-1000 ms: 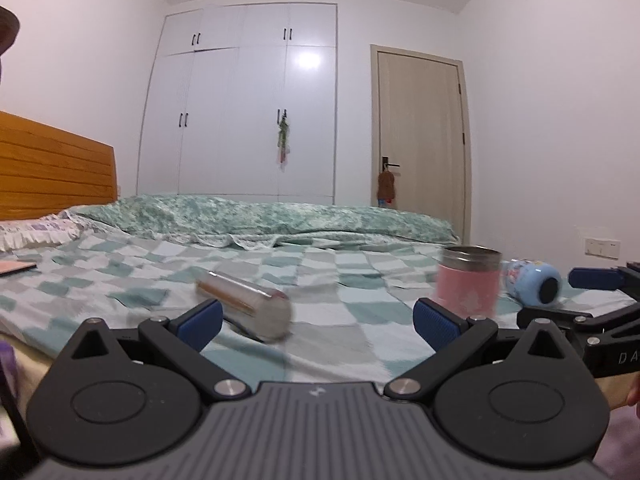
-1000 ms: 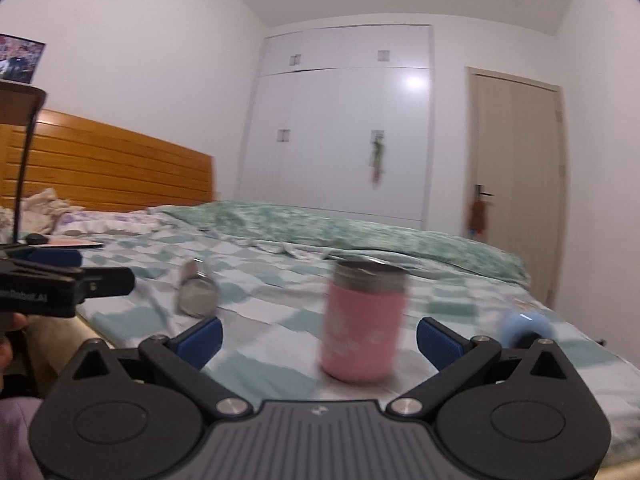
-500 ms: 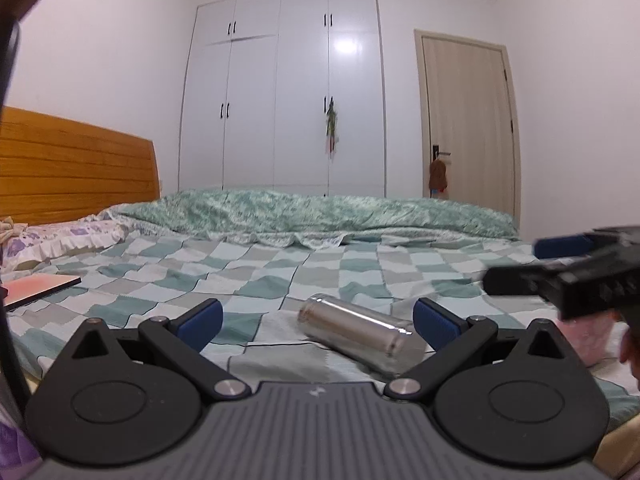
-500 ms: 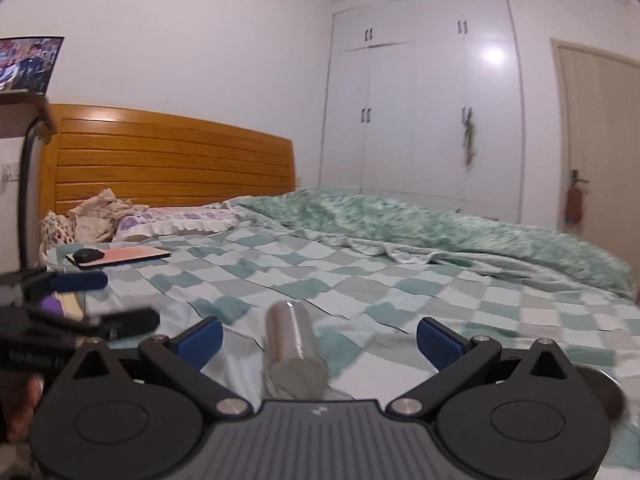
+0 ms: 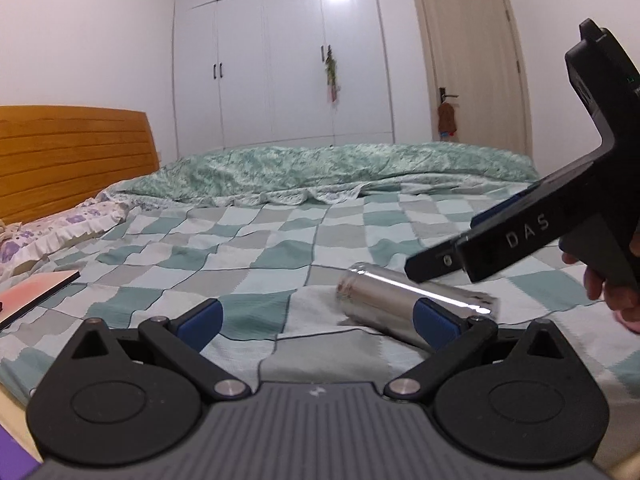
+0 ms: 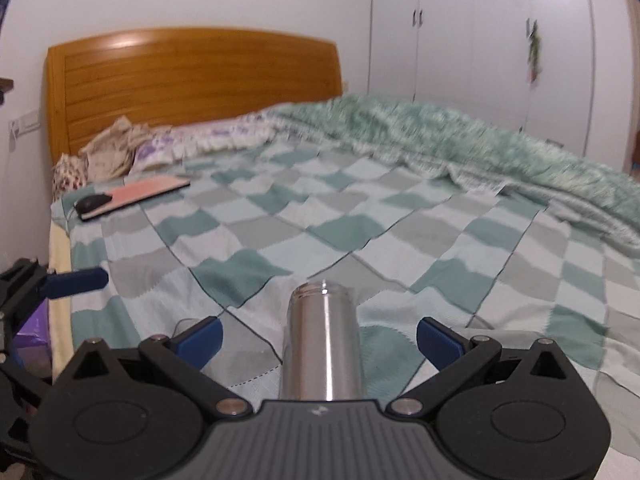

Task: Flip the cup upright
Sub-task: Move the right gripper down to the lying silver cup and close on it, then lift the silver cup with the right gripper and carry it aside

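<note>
A steel cup (image 6: 322, 344) lies on its side on the checked bedspread (image 6: 360, 224), its open mouth pointing away from me. My right gripper (image 6: 319, 336) is open, with the cup lying between its blue fingertips and apart from both. In the left wrist view the cup (image 5: 400, 306) lies on its side at the right, partly behind my right fingertip. My left gripper (image 5: 318, 322) is open and empty, low over the bed. The right gripper's body (image 5: 560, 216) reaches in from the right above the cup.
A pink notebook with a black mouse (image 6: 132, 196) lies near the bed's left edge. Pillows (image 6: 132, 152) and a wooden headboard (image 6: 192, 84) stand at the far left. A rumpled green quilt (image 5: 340, 168) lies across the back. The left gripper's finger (image 6: 76, 282) shows at the left edge.
Both grippers have swung left, away from the pink cup and blue bottle. The right gripper has closed in on the steel cup, which now lies between its open fingers.
</note>
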A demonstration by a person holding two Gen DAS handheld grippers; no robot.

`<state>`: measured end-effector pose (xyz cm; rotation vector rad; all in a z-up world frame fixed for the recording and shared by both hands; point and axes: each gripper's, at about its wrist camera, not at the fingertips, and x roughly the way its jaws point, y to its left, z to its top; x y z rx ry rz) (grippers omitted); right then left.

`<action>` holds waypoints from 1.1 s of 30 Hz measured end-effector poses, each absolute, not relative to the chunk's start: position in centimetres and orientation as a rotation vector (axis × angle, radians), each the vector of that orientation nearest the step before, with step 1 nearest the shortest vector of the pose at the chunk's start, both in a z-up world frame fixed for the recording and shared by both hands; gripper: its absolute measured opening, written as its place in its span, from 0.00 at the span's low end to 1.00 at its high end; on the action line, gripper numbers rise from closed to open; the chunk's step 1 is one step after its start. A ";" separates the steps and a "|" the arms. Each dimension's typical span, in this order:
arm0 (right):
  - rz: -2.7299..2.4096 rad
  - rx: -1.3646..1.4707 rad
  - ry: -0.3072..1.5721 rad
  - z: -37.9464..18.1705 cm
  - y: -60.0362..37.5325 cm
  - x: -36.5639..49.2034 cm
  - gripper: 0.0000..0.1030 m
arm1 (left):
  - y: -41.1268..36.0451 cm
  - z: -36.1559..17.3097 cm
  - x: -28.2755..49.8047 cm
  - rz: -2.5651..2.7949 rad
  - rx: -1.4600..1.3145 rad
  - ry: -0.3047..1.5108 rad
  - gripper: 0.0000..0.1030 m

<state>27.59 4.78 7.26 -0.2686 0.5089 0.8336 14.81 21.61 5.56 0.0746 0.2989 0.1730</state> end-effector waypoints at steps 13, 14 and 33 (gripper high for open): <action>0.956 -0.349 0.717 3.5 7.6 33.3 1.00 | 23.9 4.0 19.2 0.176 0.103 0.425 1.00; 0.969 -0.351 0.734 3.3 7.8 33.8 1.00 | 23.9 3.8 19.4 0.177 0.107 0.432 1.00; 1.064 -0.215 0.913 1.9 7.4 35.6 0.63 | 23.4 3.6 19.2 0.173 0.122 0.464 1.00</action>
